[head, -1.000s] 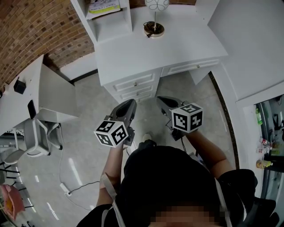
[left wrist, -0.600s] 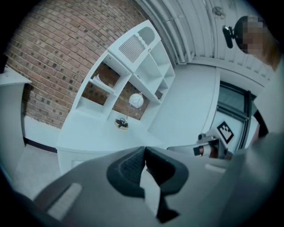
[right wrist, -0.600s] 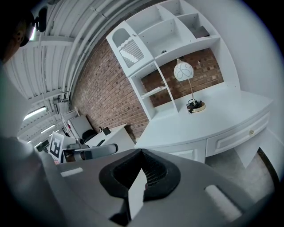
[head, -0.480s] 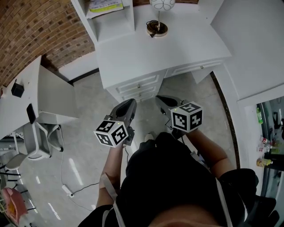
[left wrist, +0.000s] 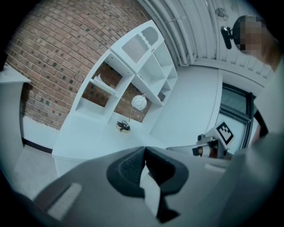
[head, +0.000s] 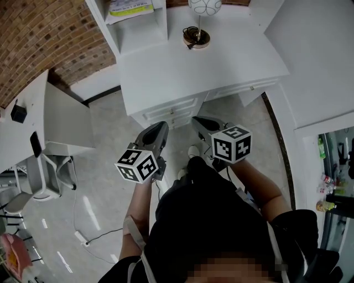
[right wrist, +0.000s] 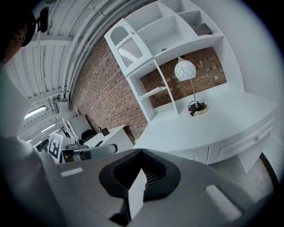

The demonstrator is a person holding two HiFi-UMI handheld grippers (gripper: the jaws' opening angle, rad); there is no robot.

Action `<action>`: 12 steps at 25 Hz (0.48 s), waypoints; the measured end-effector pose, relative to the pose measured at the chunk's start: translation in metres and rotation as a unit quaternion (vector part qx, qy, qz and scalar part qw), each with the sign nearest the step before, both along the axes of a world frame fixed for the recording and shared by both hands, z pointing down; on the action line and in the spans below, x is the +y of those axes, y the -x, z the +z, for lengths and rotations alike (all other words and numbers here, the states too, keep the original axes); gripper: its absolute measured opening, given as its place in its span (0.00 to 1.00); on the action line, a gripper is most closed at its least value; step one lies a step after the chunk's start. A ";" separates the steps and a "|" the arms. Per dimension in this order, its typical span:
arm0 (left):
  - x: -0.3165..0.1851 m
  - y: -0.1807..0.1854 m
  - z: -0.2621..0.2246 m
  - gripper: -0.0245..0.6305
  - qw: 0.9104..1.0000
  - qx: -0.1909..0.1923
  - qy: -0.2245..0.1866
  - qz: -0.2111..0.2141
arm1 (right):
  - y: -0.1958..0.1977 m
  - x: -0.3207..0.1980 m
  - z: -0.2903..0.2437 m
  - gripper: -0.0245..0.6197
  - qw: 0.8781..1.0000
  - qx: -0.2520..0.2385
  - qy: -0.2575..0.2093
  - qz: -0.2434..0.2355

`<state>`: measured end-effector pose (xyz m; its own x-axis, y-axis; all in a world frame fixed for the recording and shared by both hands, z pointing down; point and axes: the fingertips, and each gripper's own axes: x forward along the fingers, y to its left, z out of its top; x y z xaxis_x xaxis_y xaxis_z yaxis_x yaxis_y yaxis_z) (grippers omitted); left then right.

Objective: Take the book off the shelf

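The left hand-held gripper [left wrist: 144,149] is held closed, its two jaws pressed together with nothing caught between them. The same is seen of the right hand-held gripper [right wrist: 141,151], whose jaws are met and empty. In the head view both are carried side by side in front of the person's body. The left [head: 161,127] and the right [head: 197,119] are near each other but apart. Each has its marker cube turned toward the person and its tips pointed toward the white worktop [head: 182,66]. Neither is set against any object.

Beneath them the grey floor [head: 110,166] is seen, with one light shoe [head: 192,150] placed just below the right gripper. Just beyond the tips, the worktop's front is fitted with drawers [head: 171,108]. Farther back on the worktop a lamp [head: 197,36] is stood, its round base ringed by a coiled cord and its white globe shade partly cut off by the upper edge of the view.

To the left of the lamp a white shelf unit [head: 161,22] is set on the worktop against the brick wall [head: 44,38]. The book [head: 130,6] is found there, apparently laid flat on a shelf [head: 135,20] with a yellow-green cover upward. It is well apart from both grippers and untouched by them.

At the far left a second desk [head: 27,116] is placed along the wall, with a chair [head: 47,174] beside it and a cable [head: 83,237] trailed across the floor.
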<state>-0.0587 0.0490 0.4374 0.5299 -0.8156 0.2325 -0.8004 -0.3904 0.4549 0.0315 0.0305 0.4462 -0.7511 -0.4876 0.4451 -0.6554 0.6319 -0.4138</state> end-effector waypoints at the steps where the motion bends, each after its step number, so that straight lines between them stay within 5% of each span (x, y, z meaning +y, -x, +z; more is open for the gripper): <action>1: -0.005 0.000 -0.001 0.05 1.000 -0.001 -0.001 -0.002 | 0.001 -0.005 0.000 0.04 1.000 -0.001 -0.001 -0.003; 12: -0.068 -0.004 -0.013 0.05 1.000 -0.016 -0.010 -0.020 | 0.003 -0.071 -0.011 0.04 0.999 -0.016 -0.013 -0.029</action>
